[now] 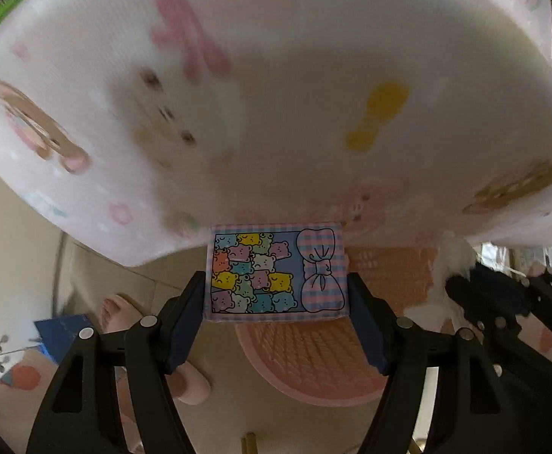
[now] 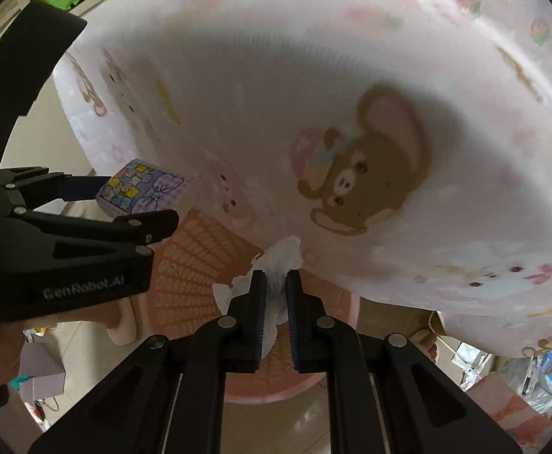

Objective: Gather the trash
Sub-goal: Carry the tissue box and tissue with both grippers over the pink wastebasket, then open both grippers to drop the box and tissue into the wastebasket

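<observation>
Paper-light and soft, the crumpled tissue sits pinched in our nearly closed right tongs while our wider left tongs clamp the stiff little box by its side edges, both above the pink basket.

My left gripper grips a small pastel box printed with coloured bears and a gingham bow, one finger pressed to each side. Beneath it sits a pink mesh basket on a pale floor. A white cloth with cartoon animals and bows overhangs, blurred. At right, crumpled white tissue shows beside another black gripper.
</observation>
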The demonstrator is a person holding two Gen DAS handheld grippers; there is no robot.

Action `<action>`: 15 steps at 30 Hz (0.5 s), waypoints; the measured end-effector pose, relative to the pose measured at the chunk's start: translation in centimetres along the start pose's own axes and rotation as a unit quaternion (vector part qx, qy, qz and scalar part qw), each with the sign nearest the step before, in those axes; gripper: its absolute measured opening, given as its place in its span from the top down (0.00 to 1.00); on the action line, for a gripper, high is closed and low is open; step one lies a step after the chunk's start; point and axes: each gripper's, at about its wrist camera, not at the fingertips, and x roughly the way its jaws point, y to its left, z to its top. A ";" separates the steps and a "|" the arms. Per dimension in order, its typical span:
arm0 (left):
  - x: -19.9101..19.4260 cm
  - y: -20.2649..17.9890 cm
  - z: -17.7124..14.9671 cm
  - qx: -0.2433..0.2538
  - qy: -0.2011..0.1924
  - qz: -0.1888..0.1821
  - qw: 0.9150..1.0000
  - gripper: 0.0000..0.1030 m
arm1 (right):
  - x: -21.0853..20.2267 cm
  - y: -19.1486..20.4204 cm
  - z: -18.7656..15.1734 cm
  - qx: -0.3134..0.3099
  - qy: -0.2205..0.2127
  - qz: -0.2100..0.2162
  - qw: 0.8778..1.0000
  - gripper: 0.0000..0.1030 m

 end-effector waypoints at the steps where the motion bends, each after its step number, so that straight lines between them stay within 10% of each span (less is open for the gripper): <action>1: 0.5 0.1 0.0 -0.001 0.010 -0.007 1.000 0.32 | 0.3 0.0 -0.1 0.000 0.000 -0.001 1.000 0.89; 15: 2.8 -0.8 0.0 0.018 0.036 0.001 0.999 0.30 | 2.9 0.7 -0.2 -0.007 0.029 -0.017 0.999 0.85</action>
